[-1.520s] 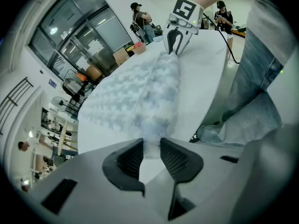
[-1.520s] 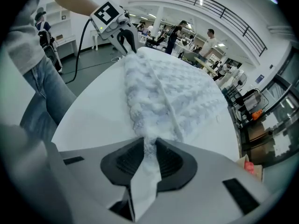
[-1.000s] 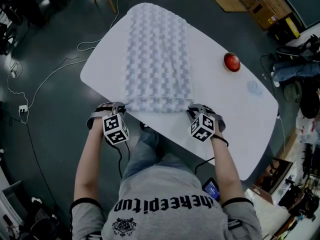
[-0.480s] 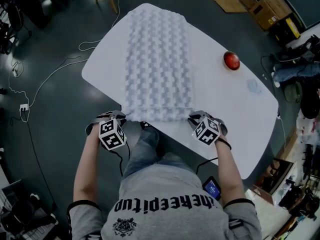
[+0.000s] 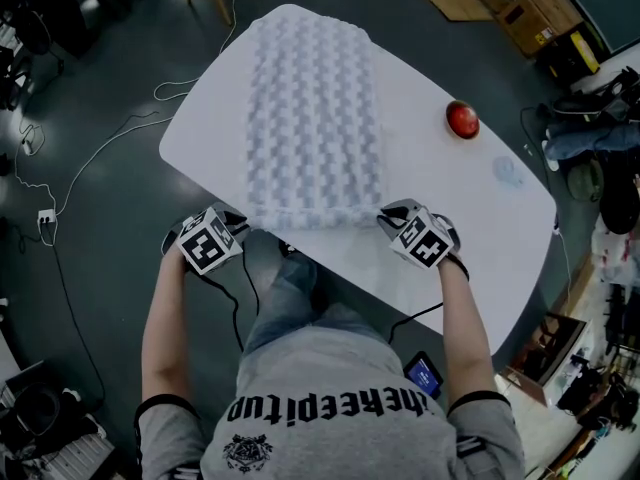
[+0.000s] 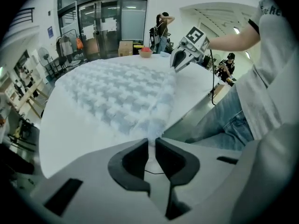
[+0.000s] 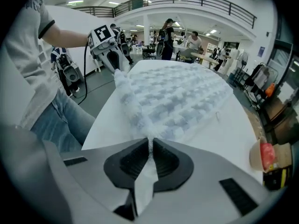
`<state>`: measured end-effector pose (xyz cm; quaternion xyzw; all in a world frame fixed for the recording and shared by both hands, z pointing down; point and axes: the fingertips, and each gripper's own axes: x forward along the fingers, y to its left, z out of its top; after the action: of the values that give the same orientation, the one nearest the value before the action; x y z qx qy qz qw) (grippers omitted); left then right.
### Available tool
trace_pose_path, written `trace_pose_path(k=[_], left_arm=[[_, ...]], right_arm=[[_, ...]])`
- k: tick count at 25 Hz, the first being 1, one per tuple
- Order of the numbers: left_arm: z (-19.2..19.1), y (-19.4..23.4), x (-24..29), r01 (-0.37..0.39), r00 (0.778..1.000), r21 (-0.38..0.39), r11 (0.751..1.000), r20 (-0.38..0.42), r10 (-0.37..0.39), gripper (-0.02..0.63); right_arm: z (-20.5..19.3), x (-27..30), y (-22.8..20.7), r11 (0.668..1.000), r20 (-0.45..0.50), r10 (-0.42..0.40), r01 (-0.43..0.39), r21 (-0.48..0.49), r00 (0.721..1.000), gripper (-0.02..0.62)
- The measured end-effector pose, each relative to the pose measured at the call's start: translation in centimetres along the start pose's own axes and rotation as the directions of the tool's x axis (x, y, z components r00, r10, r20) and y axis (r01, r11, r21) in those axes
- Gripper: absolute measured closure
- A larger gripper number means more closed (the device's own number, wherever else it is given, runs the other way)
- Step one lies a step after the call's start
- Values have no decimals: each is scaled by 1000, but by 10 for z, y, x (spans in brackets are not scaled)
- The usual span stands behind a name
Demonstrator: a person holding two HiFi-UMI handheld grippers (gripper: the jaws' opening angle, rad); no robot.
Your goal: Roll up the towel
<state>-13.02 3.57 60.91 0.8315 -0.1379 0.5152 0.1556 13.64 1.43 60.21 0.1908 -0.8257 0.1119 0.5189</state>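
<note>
A pale checkered towel (image 5: 315, 118) lies flat along the white table (image 5: 450, 198), with its near edge bunched at the table's front. My right gripper (image 5: 392, 218) is at the near right corner. In the right gripper view it (image 7: 150, 141) is shut on the towel (image 7: 177, 97), and a tongue of cloth hangs out behind the pads. My left gripper (image 5: 238, 226) is at the near left corner. Its jaws have just been opening. In the left gripper view a narrow gap shows between the pads (image 6: 152, 141), and the towel's corner (image 6: 117, 92) only reaches the tips.
A round red object (image 5: 462, 120) and a small pale item (image 5: 508, 175) sit on the table's right part. Cables (image 5: 150, 108) trail over the dark floor at the left. My legs are under the table's front edge. Boxes and clutter stand at the far right.
My left gripper has swung out to the left and rolled, and its jaws have parted a little. The right gripper rose slightly and still holds its corner. The towel's near edge shifted slightly.
</note>
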Motion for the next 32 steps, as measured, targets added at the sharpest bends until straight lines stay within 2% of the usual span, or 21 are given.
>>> trace_pose_path(k=[3, 8, 12, 15, 17, 19, 21, 25, 28, 32], left_arm=[[4, 17, 2, -49, 999, -11, 999, -1, 49, 552], [11, 39, 10, -118, 992, 25, 993, -41, 119, 545], [15, 54, 11, -154, 987, 58, 986, -41, 156, 531], [26, 65, 2, -228, 974, 105, 968, 8, 228, 499], [37, 68, -12, -297, 954, 149, 943, 78, 288, 470], [51, 61, -25, -331, 940, 196, 923, 156, 304, 457], [56, 43, -28, -305, 948, 252, 918, 177, 266, 440], [42, 15, -6, -241, 970, 336, 910, 93, 223, 417], [26, 17, 16, -232, 971, 348, 908, 22, 240, 416], [21, 29, 27, -247, 964, 327, 912, -15, 267, 417]], right_arm=[[7, 5, -13, 999, -8, -32, 32, -22, 999, 575], [16, 17, -34, 994, -29, -90, 88, -65, 996, 575], [19, 23, -44, 991, -52, -107, 103, -81, 993, 575], [19, 26, -48, 990, -67, -114, 108, -89, 991, 575], [18, 28, -51, 990, -69, -116, 110, -85, 991, 575], [18, 30, -54, 990, -67, -119, 114, -79, 991, 575], [19, 31, -57, 990, -64, -127, 122, -76, 990, 575], [21, 36, -58, 988, -73, -139, 134, -75, 988, 575], [21, 37, -58, 989, -69, -142, 138, -59, 987, 575], [26, 25, -56, 988, -22, -153, 152, -42, 988, 555]])
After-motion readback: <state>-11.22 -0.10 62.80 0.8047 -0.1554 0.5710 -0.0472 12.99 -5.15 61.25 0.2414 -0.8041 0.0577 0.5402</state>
